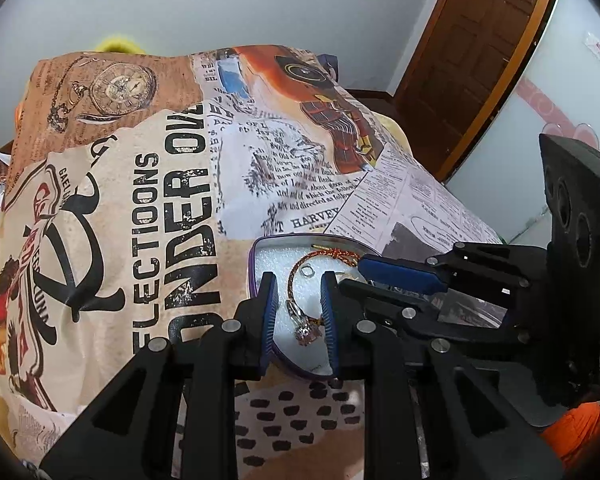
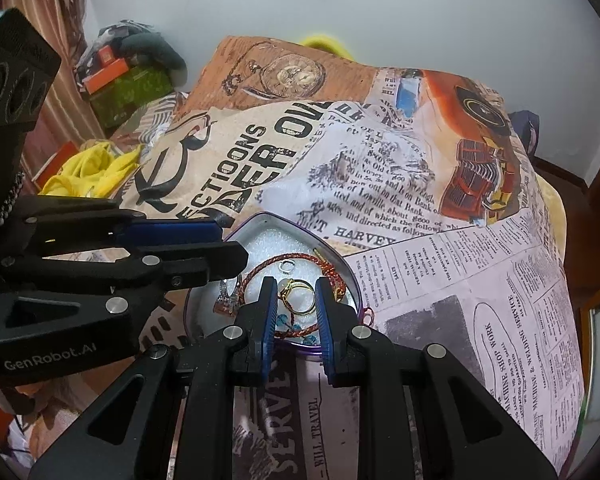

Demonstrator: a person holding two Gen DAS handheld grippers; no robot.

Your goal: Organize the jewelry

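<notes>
A purple-rimmed tin (image 1: 260,246) (image 2: 352,280) with a white foam lining sits on the newspaper-print cloth. Inside lie a red-orange braided cord (image 1: 324,255) (image 2: 260,270), a small silver ring (image 1: 307,271) (image 2: 287,266), a gem ring (image 1: 305,330) (image 2: 225,296) and a gold ring (image 2: 300,296). My left gripper (image 1: 300,316) is open, its fingers either side of the gem ring just above the foam. My right gripper (image 2: 296,312) is open over the tin's near edge, with the gold ring between its fingertips. Each gripper shows in the other's view.
The cloth (image 1: 140,208) (image 2: 460,280) covers a raised, uneven surface that drops off at the right. A brown door (image 1: 480,52) stands at the back right. Boxes (image 2: 128,80) and yellow fabric (image 2: 88,172) lie at the left.
</notes>
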